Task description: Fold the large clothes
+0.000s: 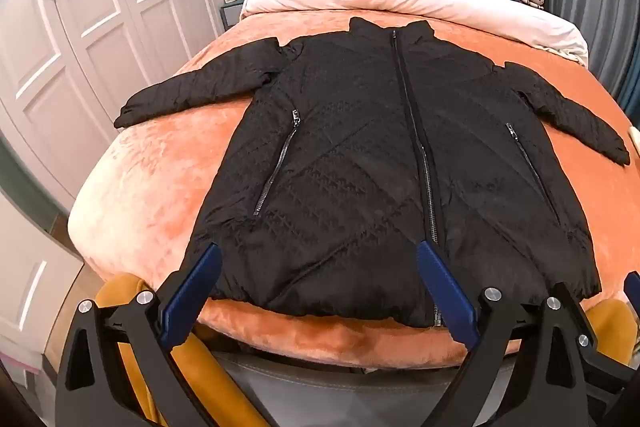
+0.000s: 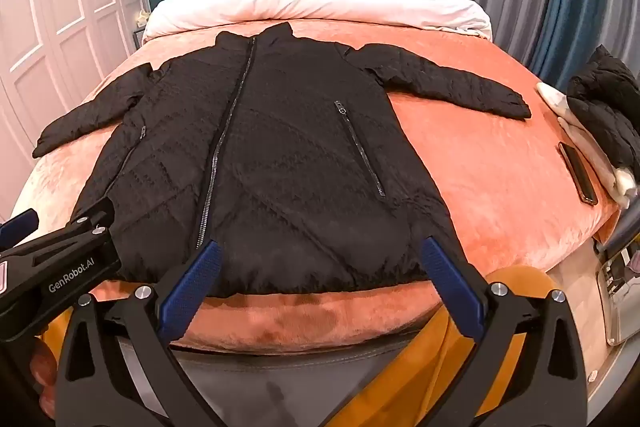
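A black quilted jacket [image 1: 360, 155] lies flat and zipped on the orange blanket [image 1: 160, 163], collar toward the headboard, both sleeves spread out sideways. Its hem lies at the bed's near edge. My left gripper [image 1: 320, 259] hangs open above the hem's left half, blue pads wide apart and holding nothing. In the right wrist view the jacket [image 2: 280, 155] fills the middle, and my right gripper [image 2: 320, 259] stands open over the hem's right half with nothing in it. The left gripper's black body [image 2: 60, 267] shows at the left edge there.
A white duvet [image 2: 312, 3] is bunched at the head of the bed. On the bed's right edge lie a phone [image 2: 578, 173] and another dark garment [image 2: 604, 107]. White wardrobe doors [image 1: 80, 27] stand to the left. A person's yellow trousers [image 2: 420, 379] show below.
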`<state>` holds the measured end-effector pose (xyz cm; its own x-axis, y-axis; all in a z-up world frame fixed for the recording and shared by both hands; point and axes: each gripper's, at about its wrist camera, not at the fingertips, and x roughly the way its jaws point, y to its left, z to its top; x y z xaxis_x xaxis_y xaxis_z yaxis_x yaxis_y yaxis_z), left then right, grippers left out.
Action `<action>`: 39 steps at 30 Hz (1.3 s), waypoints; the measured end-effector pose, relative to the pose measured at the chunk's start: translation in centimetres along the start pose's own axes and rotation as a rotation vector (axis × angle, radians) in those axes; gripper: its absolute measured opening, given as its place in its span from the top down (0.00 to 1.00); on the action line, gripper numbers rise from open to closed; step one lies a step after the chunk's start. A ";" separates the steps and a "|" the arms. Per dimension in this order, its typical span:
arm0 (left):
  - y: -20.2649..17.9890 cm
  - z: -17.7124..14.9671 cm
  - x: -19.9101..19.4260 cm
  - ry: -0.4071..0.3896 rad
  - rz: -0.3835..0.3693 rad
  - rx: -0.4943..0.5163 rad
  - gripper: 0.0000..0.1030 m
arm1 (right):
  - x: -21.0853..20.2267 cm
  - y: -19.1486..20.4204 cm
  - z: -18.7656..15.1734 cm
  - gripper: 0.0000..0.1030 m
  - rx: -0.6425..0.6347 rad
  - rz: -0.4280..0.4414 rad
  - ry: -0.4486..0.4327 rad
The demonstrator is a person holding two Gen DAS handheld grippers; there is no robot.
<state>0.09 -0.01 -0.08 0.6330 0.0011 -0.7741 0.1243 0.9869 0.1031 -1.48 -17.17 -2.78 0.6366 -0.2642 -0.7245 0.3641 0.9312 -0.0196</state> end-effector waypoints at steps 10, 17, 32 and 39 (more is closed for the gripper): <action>-0.8 -0.8 -0.3 0.000 -0.010 0.026 0.08 | -0.4 0.8 -1.2 0.05 -0.042 0.006 0.005; 0.2 -0.7 0.0 -0.001 0.008 0.007 0.08 | -0.5 0.1 -0.7 0.05 -0.016 -0.017 0.012; 0.0 -1.1 0.0 0.010 0.014 0.021 0.08 | -0.3 0.1 -0.7 0.05 -0.010 0.001 0.020; -0.1 -1.1 0.2 0.016 0.018 0.021 0.08 | -0.2 0.1 -0.7 0.05 -0.009 0.002 0.025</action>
<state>-0.62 0.11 -0.92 0.6232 0.0218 -0.7817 0.1293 0.9830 0.1305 -2.05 -16.81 -3.18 0.6203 -0.2562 -0.7413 0.3568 0.9339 -0.0242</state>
